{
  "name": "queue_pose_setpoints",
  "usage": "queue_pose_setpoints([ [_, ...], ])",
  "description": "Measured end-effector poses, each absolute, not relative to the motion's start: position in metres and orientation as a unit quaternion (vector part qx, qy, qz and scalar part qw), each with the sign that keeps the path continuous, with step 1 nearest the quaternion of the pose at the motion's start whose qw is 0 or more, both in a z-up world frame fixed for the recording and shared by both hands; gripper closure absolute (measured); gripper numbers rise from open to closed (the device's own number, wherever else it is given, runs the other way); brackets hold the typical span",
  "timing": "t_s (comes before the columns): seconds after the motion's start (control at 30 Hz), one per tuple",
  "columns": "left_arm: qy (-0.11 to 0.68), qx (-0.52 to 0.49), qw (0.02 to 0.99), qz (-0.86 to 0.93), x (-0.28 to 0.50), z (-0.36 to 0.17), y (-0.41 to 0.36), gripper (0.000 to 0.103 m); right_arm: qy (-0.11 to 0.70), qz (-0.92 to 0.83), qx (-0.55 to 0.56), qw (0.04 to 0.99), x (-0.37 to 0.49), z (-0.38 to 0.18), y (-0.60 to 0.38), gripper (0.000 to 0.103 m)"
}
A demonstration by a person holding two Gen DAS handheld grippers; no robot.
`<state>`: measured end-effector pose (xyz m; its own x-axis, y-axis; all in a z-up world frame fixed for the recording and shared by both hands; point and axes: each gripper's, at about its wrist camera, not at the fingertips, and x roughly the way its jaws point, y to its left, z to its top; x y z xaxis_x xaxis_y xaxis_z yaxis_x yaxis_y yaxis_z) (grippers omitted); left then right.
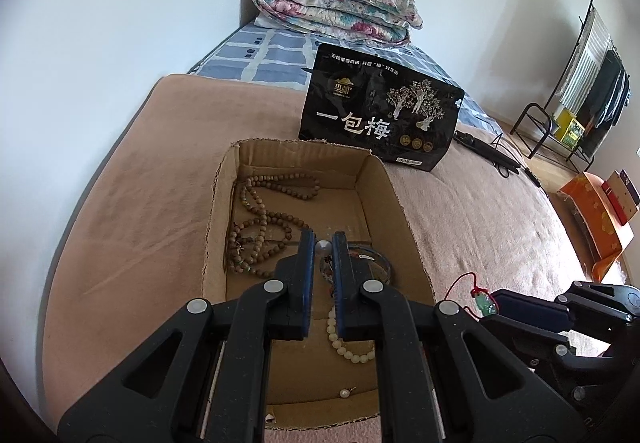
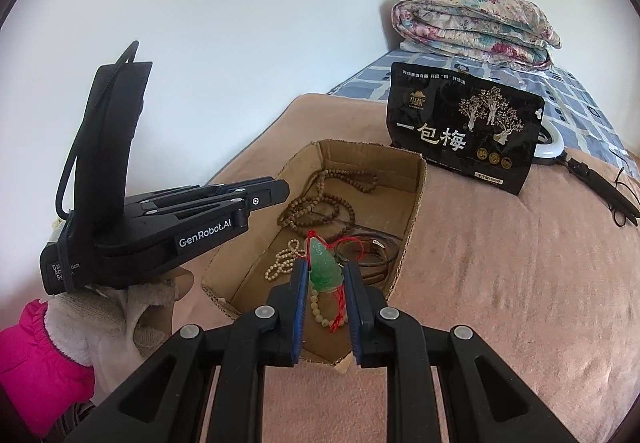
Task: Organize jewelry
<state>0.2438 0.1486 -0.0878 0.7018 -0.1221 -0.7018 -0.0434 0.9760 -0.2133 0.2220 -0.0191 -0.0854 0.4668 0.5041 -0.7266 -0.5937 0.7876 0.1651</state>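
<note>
Here the right gripper (image 2: 326, 275) is closed on a green jade pendant (image 2: 325, 270) with a red cord (image 2: 340, 307), holding it over the near end of the cardboard box (image 2: 416, 195). The left gripper (image 1: 322, 249) hangs over the same box with its jaws narrowly apart and a small silver bead (image 1: 322, 244) between them; I cannot tell if they touch it. Inside the box lie brown bead strings (image 1: 260, 219), a pale bead bracelet (image 1: 344, 343) and dark bangles (image 2: 372, 249). The box rests on a pink blanket (image 2: 500, 283), near a black snack bag (image 2: 464, 127).

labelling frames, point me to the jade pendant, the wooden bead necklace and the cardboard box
jade pendant (image 2: 326, 269), right wrist view, middle of the green carving
wooden bead necklace (image 1: 276, 221), left wrist view, beads mid-strand
cardboard box (image 2: 416, 195), right wrist view, its right wall
</note>
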Motion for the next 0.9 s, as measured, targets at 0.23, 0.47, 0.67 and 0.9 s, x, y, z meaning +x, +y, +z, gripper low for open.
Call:
queue_pose_setpoints([
  [0.23,0.388,-0.106,0.915,-0.016,0.246,-0.091,0.148,0.096,0.412,0.318,-0.062,0.852,0.225,-0.094,-0.015,0.086],
  [0.47,0.388,-0.121,0.914,0.002,0.248,-0.091,0.156,0.096,0.416,0.31,-0.071,0.852,0.225,-0.099,-0.01,0.073],
  [0.67,0.371,-0.133,0.919,0.01,0.243,-0.084,0.163,0.061,0.403,0.294,-0.082,0.863,0.219,-0.094,-0.014,0.046],
  [0.9,0.352,-0.124,0.928,0.009,0.234,-0.065,0.159,0.061,0.391,0.28,-0.081,0.873,0.212,-0.083,-0.024,0.039],
])
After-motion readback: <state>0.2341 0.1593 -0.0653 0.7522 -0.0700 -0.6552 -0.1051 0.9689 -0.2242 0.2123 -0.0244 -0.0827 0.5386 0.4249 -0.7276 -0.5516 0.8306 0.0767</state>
